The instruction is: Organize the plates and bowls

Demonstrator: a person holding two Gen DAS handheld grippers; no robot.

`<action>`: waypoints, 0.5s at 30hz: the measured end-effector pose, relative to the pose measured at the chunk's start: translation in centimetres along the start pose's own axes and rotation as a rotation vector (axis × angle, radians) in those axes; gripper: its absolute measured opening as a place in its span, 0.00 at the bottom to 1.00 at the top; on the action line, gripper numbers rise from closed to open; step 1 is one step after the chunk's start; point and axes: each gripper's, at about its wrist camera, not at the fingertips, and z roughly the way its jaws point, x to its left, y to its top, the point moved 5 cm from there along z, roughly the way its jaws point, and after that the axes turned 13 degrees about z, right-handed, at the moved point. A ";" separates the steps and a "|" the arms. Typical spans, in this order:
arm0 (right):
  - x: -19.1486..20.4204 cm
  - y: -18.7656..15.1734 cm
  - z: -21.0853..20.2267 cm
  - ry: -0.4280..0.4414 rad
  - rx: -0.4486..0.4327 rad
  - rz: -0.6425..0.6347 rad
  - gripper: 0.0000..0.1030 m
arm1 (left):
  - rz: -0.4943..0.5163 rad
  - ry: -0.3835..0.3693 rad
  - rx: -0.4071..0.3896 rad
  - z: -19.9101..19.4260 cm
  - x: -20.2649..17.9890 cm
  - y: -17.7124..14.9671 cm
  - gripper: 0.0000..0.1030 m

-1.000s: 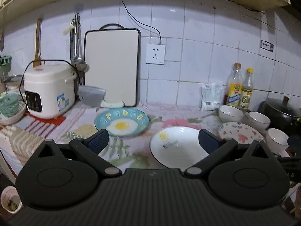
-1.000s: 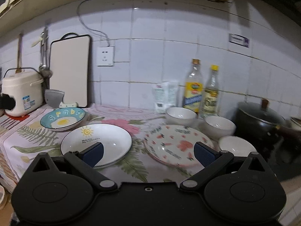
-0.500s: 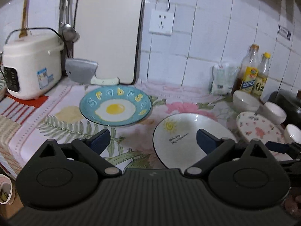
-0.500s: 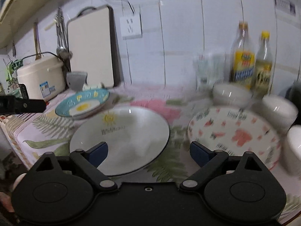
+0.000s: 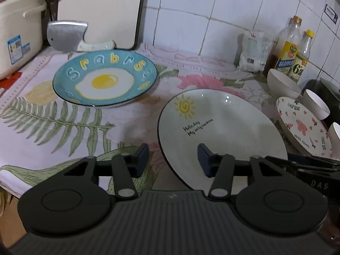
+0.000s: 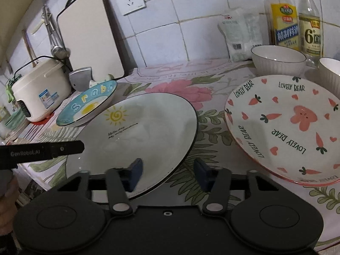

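We locate the white sun plate (image 5: 221,125) at the centre of the table (image 5: 131,125), on its floral cloth. The left tongs (image 5: 173,159) straddle the plate's near-left rim at 7 o'clock: one pad sits over the plate, the other over the cloth; the jaws are closing and the pads do not yet press the rim. The right tongs (image 6: 167,173) straddle the near-right rim of the same plate (image 6: 144,131) at 5 o'clock, jaws likewise closing, rim between the pads, no contact visible. The left tool's black finger (image 6: 42,150) enters the right view at 9 o'clock, over the plate's left edge. The blue egg plate (image 5: 105,80) lies at 10 o'clock from the sun plate, near it but apart. The carrot plate (image 6: 284,127) lies at 3 o'clock, tilted up, its far edge against the white bowls (image 6: 278,60). Behind the bowls, at 1 o'clock, stand two bottles (image 6: 297,19) and a white packet (image 6: 240,34) against the tiled wall. At 11 o'clock we note a cleaver (image 5: 68,35), a cutting board (image 6: 91,36) and a rice cooker (image 6: 40,87).
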 end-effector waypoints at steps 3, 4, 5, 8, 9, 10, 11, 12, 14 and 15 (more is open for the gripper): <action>-0.2 -0.1 0.4 0.006 0.005 0.016 0.29 | -0.018 -0.026 0.025 0.6 0.0 -0.4 0.33; -0.4 -0.1 0.5 0.002 0.002 0.023 0.28 | -0.035 -0.040 0.033 0.8 0.1 -0.5 0.29; -0.5 -0.1 0.4 0.006 -0.001 0.032 0.28 | -0.049 -0.049 0.038 1.1 0.2 -0.6 0.26; -0.5 -0.1 0.5 0.011 -0.010 0.037 0.28 | -0.075 -0.063 0.057 1.8 0.3 -1.1 0.21; -0.5 -0.1 0.5 0.011 -0.012 0.036 0.28 | -0.084 -0.074 0.055 1.8 0.3 -1.1 0.20; -0.5 -0.1 0.6 0.012 -0.012 0.035 0.28 | -0.088 -0.072 0.053 1.9 0.3 -1.2 0.20; -0.6 -0.1 0.6 0.014 -0.012 0.034 0.28 | -0.087 -0.069 0.053 1.9 0.2 -1.2 0.20; -0.6 0.0 0.6 0.015 -0.012 0.036 0.28 | -0.087 -0.067 0.052 1.9 0.2 -1.2 0.20; -0.4 -0.1 0.6 0.008 -0.017 0.015 0.28 | -0.093 -0.063 0.048 1.9 0.2 -1.2 0.20; -0.1 -0.2 0.6 -0.005 -0.022 -0.005 0.28 | -0.092 -0.059 0.045 1.8 0.1 -1.3 0.20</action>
